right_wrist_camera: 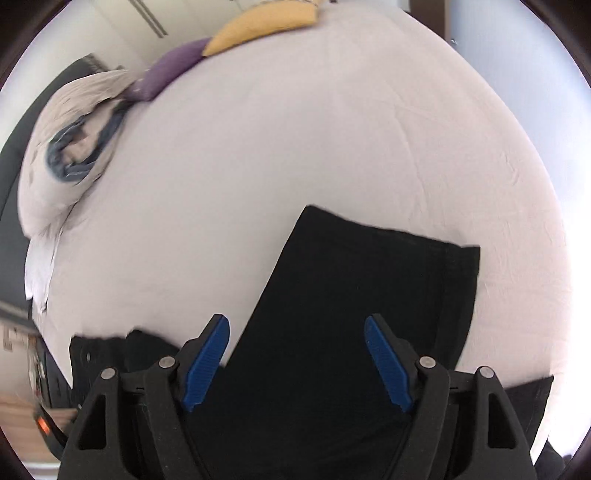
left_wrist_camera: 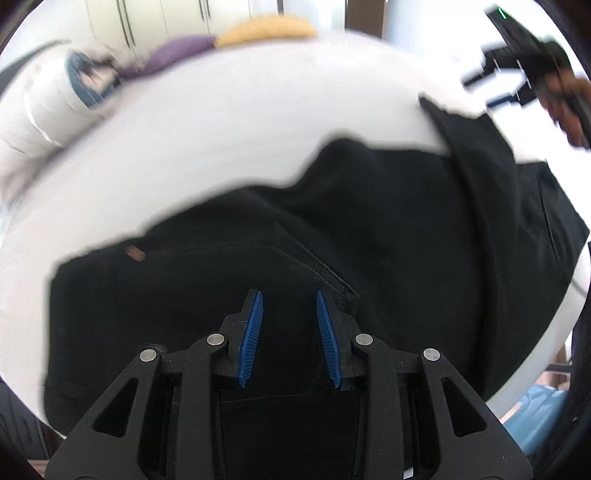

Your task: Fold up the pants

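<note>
Saw one black pants lying on white bed. My left tongs parted, empty, above waist. Right tongs wide apart over leg. Two pillows, yellow, purple.

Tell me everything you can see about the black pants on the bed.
The black pants are of plain, matte woven cloth and lie on the white bed sheet. In the left wrist view a stitched back pocket and a small brown patch show near the waist, and one leg lies folded across the other. The right wrist view shows the straight leg end. Both hand-held grippers hover open above; neither visibly grips the cloth.
</note>
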A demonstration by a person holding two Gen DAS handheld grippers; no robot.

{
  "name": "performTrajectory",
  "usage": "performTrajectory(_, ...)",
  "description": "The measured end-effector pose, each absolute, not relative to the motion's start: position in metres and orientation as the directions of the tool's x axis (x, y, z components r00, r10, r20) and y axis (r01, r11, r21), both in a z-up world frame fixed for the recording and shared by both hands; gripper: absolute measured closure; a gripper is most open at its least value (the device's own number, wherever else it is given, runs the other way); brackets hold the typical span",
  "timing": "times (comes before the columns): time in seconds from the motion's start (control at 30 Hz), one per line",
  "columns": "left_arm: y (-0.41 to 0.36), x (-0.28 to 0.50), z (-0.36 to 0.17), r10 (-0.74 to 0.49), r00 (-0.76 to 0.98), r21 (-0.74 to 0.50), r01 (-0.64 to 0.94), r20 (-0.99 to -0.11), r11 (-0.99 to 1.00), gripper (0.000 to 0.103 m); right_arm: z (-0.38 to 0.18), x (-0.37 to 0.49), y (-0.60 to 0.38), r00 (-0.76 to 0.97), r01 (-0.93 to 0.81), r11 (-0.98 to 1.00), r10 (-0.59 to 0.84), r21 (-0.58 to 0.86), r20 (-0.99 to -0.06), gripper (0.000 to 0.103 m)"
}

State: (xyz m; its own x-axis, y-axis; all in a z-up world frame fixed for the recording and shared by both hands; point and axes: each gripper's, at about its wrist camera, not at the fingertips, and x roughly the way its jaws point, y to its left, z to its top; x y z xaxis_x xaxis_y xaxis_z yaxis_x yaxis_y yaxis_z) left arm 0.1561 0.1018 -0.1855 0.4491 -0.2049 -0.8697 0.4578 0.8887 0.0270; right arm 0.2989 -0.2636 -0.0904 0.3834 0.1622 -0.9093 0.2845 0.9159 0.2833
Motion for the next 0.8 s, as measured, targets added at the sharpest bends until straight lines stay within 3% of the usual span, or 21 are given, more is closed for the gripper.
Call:
performTrajectory(0.17, 0.108, 0.161, -0.199, -0.254, 0.428, -0.062, 0.414, -0.867, 0.908, 0.074, -0.117, 0.354, -0.25, 0.254, 0.289, 0.946, 0.072, 0.147, -0.965, 0.023)
performTrajectory(0.33, 0.105, 0.163, -0.201, -0.246, 0.43, -0.049, 0.42, -0.869, 0.906, 0.074, -0.142, 0.387, -0.241, 0.146, 0.321, 0.947, -0.03, 0.018, -0.989, 0.023)
performTrajectory(0.5, 0.107, 0.16, -0.203, -0.252, 0.438, -0.057, 0.411, -0.863, 0.91, 0.074, -0.166, 0.401, -0.241, 0.091, 0.337, 0.941, -0.018, 0.014, -0.996, 0.023)
performTrajectory(0.57, 0.105, 0.157, -0.203, -0.244, 0.445, -0.044, 0.413, -0.862, 0.91, 0.074, -0.161, 0.398, -0.227, 0.113, 0.333, 0.943, -0.011, 0.027, -0.994, 0.041)
performTrajectory(0.63, 0.11, 0.151, -0.202, -0.245, 0.447, -0.045, 0.411, -0.86, 0.91, 0.074, -0.156, 0.399, -0.228, 0.126, 0.318, 0.948, -0.015, 0.026, -0.992, 0.078)
performTrajectory(0.7, 0.111, 0.15, -0.201, -0.248, 0.447, -0.05, 0.409, -0.859, 0.911, 0.074, -0.153, 0.397, -0.231, 0.131, 0.308, 0.951, -0.022, 0.02, -0.991, 0.091)
performTrajectory(0.8, 0.113, 0.149, -0.204, -0.246, 0.448, -0.048, 0.408, -0.86, 0.912, 0.074, -0.146, 0.384, -0.249, 0.175, 0.314, 0.946, 0.02, 0.075, -0.984, 0.099)
